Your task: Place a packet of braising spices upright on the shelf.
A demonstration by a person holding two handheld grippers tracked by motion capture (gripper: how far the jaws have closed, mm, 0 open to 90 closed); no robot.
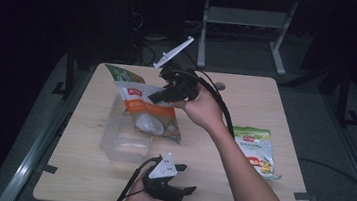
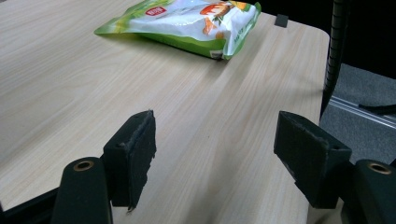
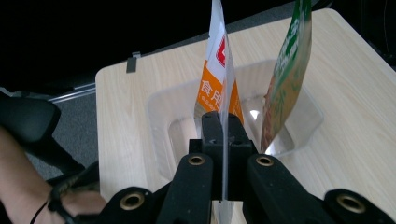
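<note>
Orange-and-white snack bag [image 1: 151, 115] hangs at frame centre, long axis near vertical, its lower end apparently inside the clear plastic bin [image 1: 123, 142] directly below. Right gripper [image 1: 159, 97] is clamped on its upper edge. Left gripper [image 1: 186, 179], jaws apart and empty, waits at bottom centre. Green bag [image 1: 257, 151] lies right.

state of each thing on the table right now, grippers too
right gripper: shut on the orange and white bag
orange and white bag: held upright by its edge, over the clear container
clear container: open-topped, on the table
green-brown bag: standing in the container
green bag: lying flat on the table
left gripper: open, nothing between the jaws
</note>
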